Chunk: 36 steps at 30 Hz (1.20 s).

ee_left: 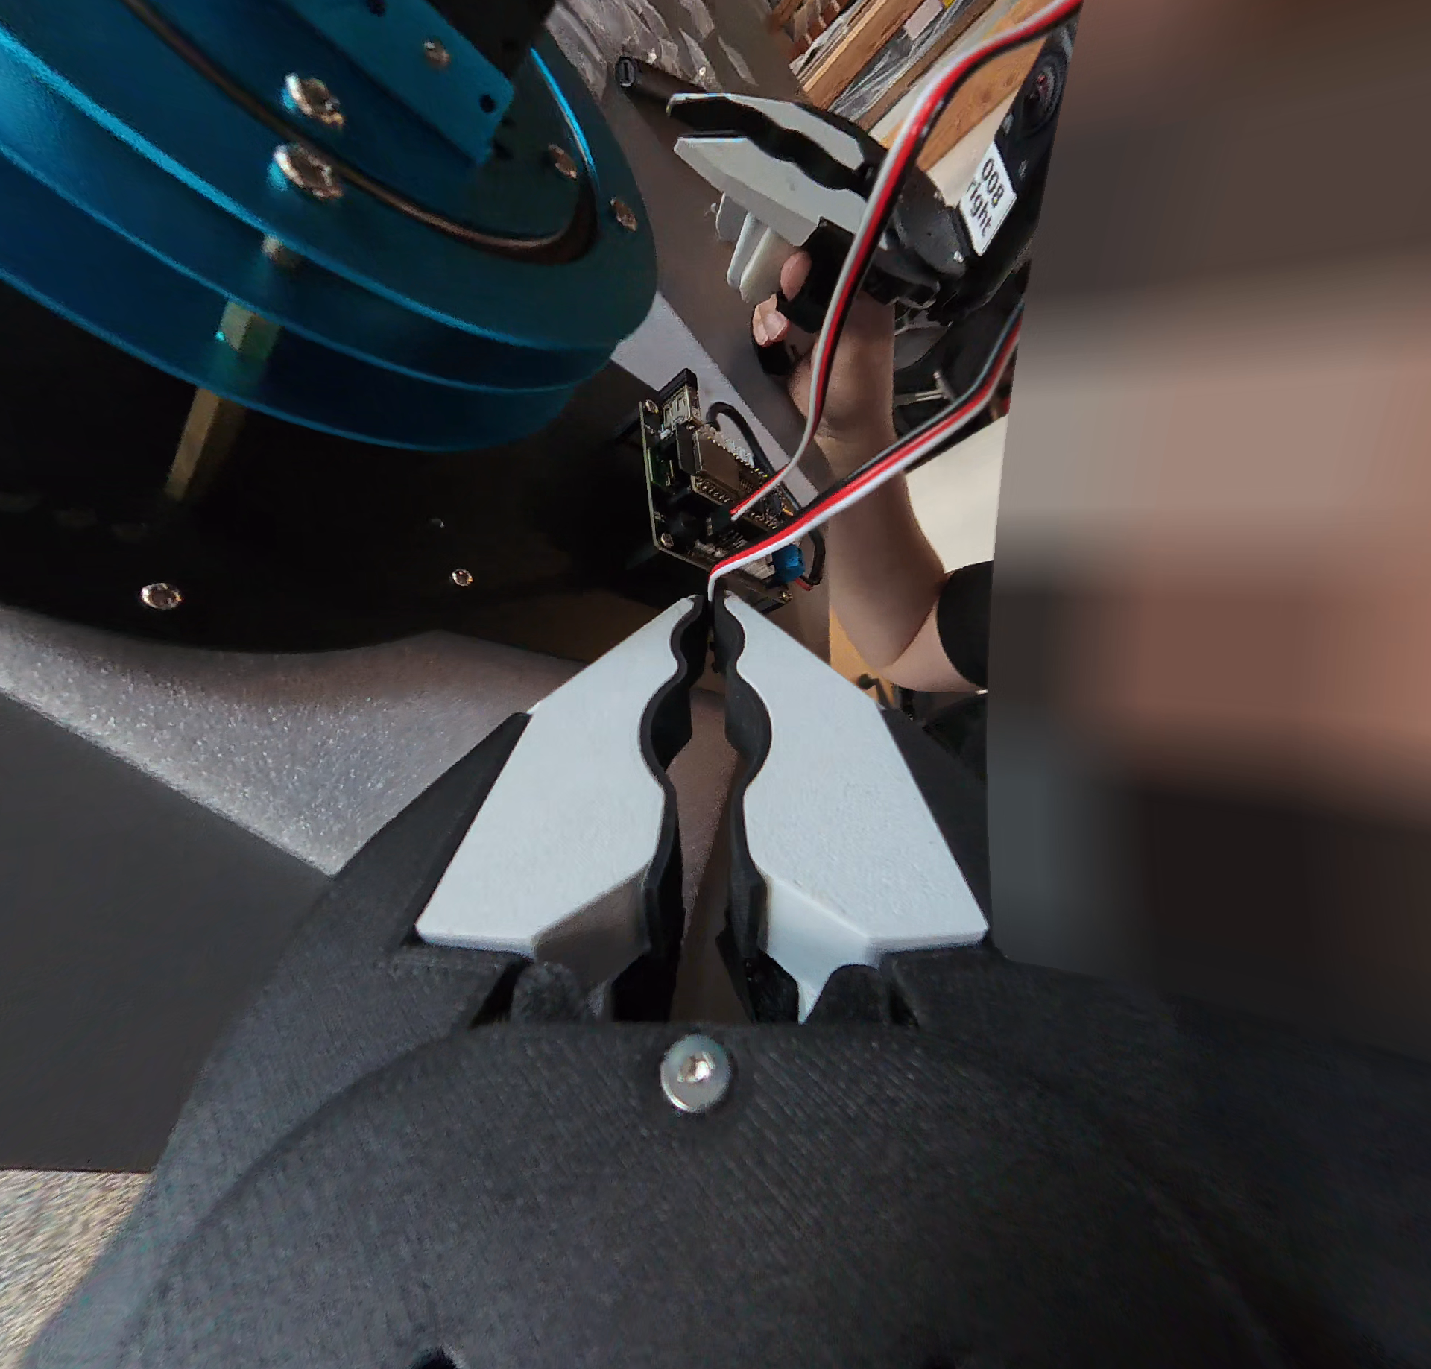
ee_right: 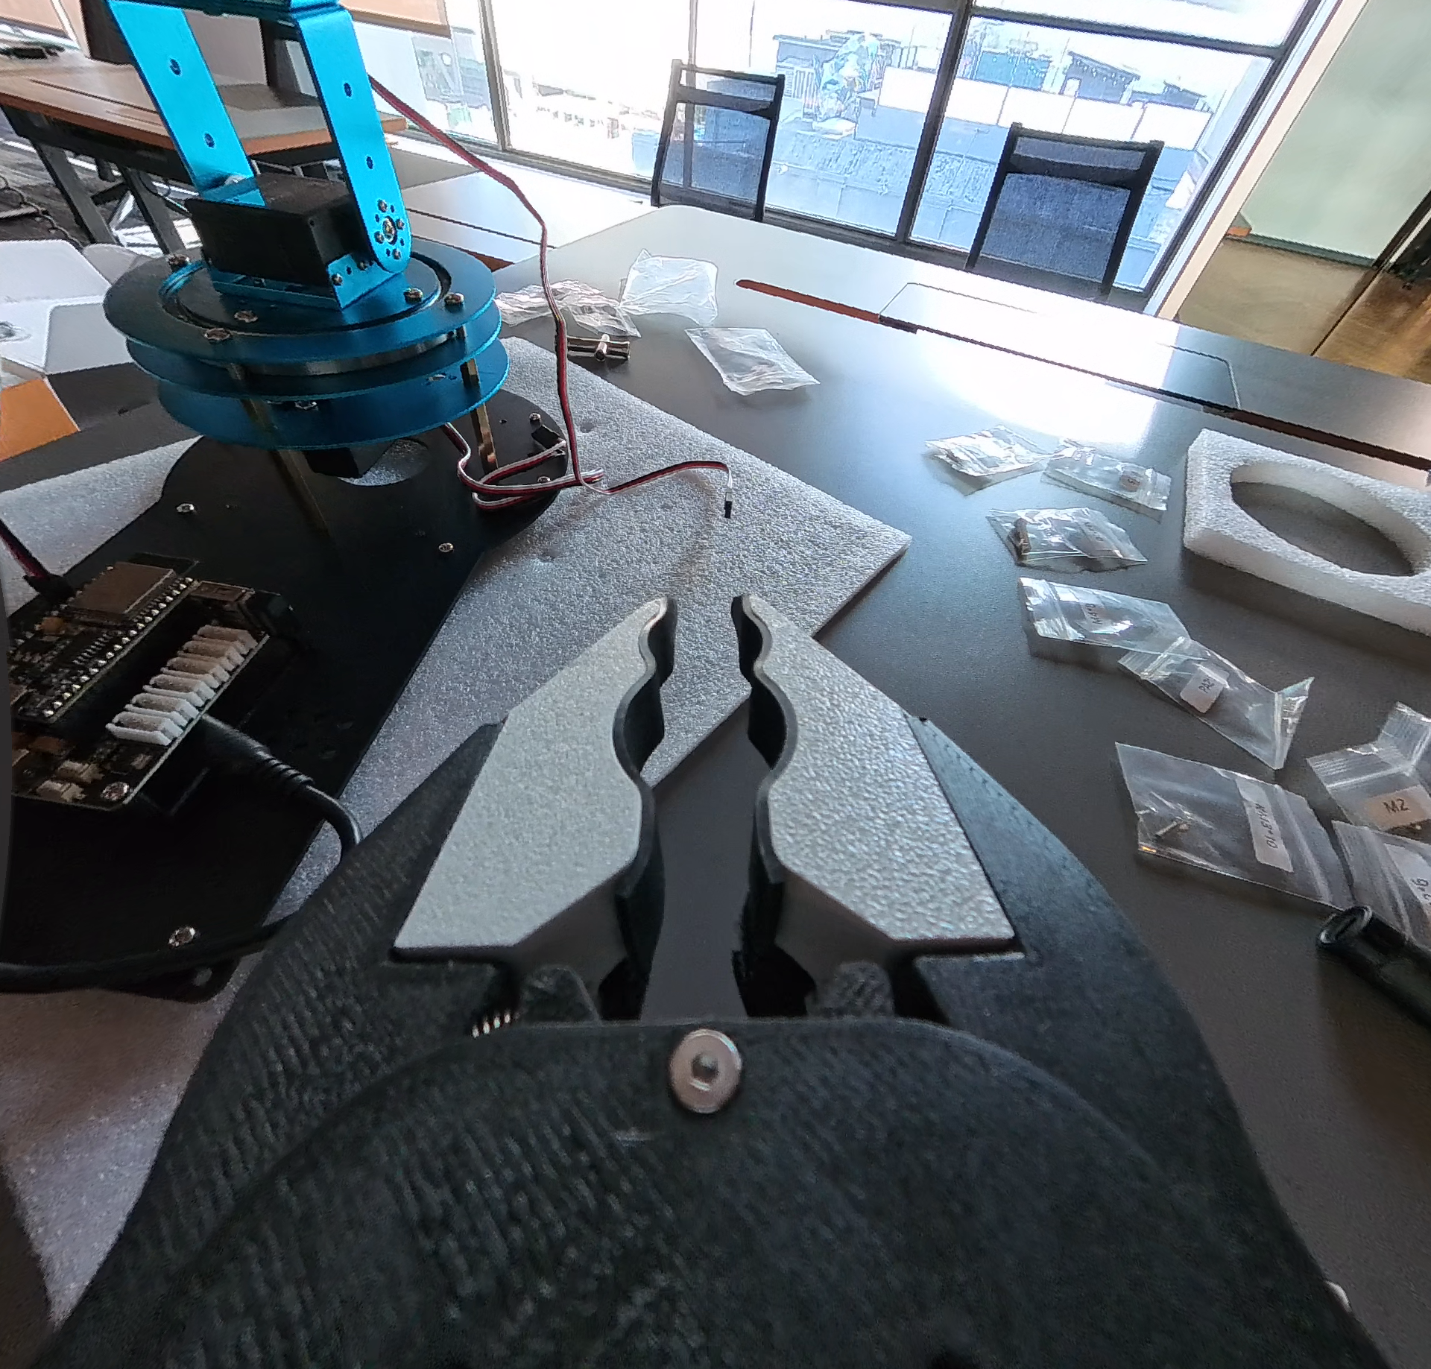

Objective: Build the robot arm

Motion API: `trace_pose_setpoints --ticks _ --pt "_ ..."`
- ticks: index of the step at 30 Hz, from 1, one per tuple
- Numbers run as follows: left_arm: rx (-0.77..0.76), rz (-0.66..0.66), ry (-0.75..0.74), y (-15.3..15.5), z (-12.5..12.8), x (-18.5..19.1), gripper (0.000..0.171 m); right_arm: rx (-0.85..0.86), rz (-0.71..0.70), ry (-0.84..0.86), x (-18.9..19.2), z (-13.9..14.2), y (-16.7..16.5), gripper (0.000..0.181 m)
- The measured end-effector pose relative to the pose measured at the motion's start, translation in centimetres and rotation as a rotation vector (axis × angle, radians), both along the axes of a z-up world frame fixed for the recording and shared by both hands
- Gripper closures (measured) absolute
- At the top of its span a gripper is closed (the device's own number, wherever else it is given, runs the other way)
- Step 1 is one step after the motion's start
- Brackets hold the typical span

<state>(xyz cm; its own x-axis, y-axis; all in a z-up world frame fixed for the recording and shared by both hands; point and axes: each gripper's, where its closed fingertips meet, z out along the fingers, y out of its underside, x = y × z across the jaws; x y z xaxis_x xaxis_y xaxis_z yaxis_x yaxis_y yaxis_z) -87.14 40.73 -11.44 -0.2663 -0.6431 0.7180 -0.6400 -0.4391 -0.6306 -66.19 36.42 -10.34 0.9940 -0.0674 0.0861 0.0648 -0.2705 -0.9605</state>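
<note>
My left gripper (ee_left: 711, 605) is shut, its tips pinching the end of a red, white and black servo cable (ee_left: 929, 449) that runs up to the right. Just beyond the tips lies a black circuit board (ee_left: 708, 480) on a black baseplate (ee_left: 310, 557). A blue metal robot arm base (ee_left: 310, 209) stands at upper left. My right gripper (ee_right: 703, 612) is open and empty over a grey foam sheet (ee_right: 697, 550). It also shows in the left wrist view (ee_left: 678, 126), held by a hand. The circuit board (ee_right: 116, 666) sits to the right gripper's left.
A loose cable end with a connector (ee_right: 728, 507) lies on the foam. Several small plastic bags of parts (ee_right: 1208, 813) lie on the dark table (ee_right: 968, 418) at right. A white foam ring piece (ee_right: 1208, 526) sits at far right. Two chairs (ee_right: 716, 139) stand by the window. About 20 centimetres separates my left fingertips from my right.
</note>
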Motion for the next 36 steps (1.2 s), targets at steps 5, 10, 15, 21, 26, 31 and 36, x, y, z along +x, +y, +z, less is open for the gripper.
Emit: trace_pose_setpoints --ticks 5,10,15,21,26,31,36 --pt "0.03 -0.003 0.006 -0.1 -0.3 -0.1 0.171 -0.006 -0.006 -0.008 0.0 -0.1 0.0 0.166" --pt "0.015 0.01 0.011 0.2 -0.7 -0.2 0.171 -0.011 -0.007 -0.006 0.1 -0.1 0.0 0.166" --pt "0.006 0.013 0.013 0.4 -0.9 -0.1 0.171 -0.018 -0.006 -0.006 0.0 -0.2 0.1 0.166" --pt "0.004 0.012 0.013 0.3 -0.9 0.1 0.171 -0.013 -0.007 -0.004 0.1 -0.2 0.1 0.166" --pt "0.003 0.011 -0.005 0.0 -0.5 0.5 0.171 -0.011 -0.003 -0.002 0.0 -0.1 0.1 0.166" --pt "0.037 0.024 -0.051 -0.2 0.1 0.9 0.171 0.001 -0.002 -0.002 0.0 0.0 0.0 0.166" --pt "0.119 0.038 -0.073 -0.6 -0.1 0.8 0.171 0.0 -0.004 -0.005 0.0 0.0 -0.1 0.166"
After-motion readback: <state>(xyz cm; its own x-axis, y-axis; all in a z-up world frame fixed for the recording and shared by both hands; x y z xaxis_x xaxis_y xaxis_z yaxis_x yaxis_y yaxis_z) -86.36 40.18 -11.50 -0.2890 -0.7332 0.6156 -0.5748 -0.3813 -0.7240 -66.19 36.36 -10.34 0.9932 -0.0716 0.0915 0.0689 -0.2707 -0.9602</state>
